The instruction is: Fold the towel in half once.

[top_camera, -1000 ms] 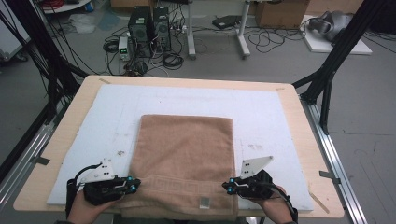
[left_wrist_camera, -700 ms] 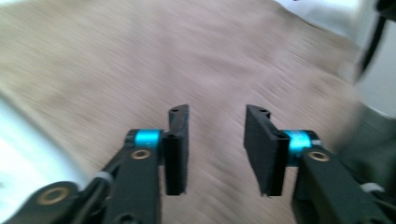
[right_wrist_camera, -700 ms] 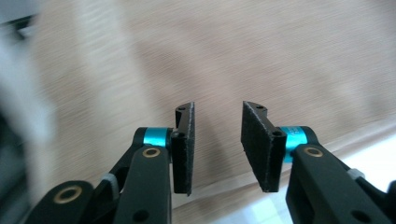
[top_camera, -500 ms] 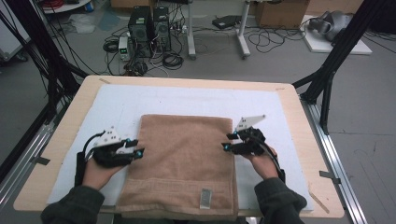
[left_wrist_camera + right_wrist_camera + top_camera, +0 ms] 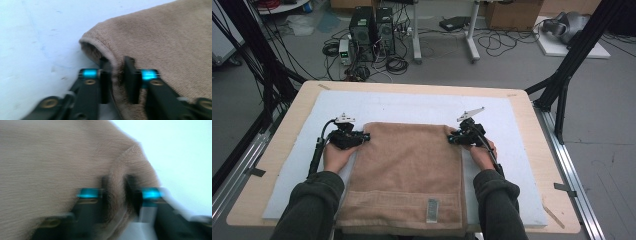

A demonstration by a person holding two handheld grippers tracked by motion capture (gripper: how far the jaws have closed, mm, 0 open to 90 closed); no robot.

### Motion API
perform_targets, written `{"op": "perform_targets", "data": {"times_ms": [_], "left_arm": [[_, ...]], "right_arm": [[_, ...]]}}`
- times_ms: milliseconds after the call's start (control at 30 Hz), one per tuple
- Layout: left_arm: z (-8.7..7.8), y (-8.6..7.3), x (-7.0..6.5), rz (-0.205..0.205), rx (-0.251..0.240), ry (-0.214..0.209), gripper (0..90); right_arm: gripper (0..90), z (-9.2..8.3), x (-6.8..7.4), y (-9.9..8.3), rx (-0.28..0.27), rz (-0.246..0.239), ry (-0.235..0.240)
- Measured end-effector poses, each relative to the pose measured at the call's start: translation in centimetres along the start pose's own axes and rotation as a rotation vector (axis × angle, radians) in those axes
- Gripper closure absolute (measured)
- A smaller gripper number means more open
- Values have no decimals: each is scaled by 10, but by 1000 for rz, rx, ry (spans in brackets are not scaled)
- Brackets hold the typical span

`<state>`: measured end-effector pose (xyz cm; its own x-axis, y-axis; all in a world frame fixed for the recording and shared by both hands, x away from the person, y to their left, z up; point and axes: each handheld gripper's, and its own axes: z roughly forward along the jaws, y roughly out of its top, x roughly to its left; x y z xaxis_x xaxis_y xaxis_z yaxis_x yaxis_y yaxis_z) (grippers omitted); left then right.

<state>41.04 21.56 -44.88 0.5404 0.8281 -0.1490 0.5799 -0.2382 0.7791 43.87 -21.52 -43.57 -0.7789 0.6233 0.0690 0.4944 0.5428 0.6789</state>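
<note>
A brown towel lies flat on the white mat, with a small label near its front hem. My left gripper is at the towel's far left corner, my right gripper at its far right corner. In the left gripper view the jaws have just been closing and pinch the towel's rolled edge. The right gripper view is blurred; there the jaws have also just closed on a ridge of the towel.
The mat covers most of a wooden table. Black frame posts stand at the table's far corners. On the floor beyond lie computer boxes and cables.
Both hands have travelled from the towel's near hem along its sides to the far corners. The towel itself has kept its place and shape.
</note>
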Motion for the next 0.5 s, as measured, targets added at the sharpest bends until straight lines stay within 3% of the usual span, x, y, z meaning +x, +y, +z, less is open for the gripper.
{"op": "perform_targets", "data": {"times_ms": [100, 167, 233, 400, 433, 467, 500], "left_arm": [[1, 9, 0, 22, -6, 38, 842], [-3, 18, 3, 10, -61, 58, 845], [-8, 33, 3, 29, -82, 77, 846], [-31, 93, 7, 73, -203, 107, 843], [-32, 99, 7, 78, -215, 121, 823], [-31, 105, 8, 88, -196, 162, 740], [-30, 106, 10, 86, -173, 166, 618]], "right_arm": [[827, -1, -4, 9, 26, -6, -19], [832, -9, -6, 20, -3, -24, -56], [836, -18, -8, 34, -33, -34, -80], [834, -45, -17, 78, -85, -88, -171], [798, -52, -22, 89, -94, -87, -193], [681, -54, -24, 93, -110, -81, -222], [592, -56, -30, 97, -108, -48, -262]]}}
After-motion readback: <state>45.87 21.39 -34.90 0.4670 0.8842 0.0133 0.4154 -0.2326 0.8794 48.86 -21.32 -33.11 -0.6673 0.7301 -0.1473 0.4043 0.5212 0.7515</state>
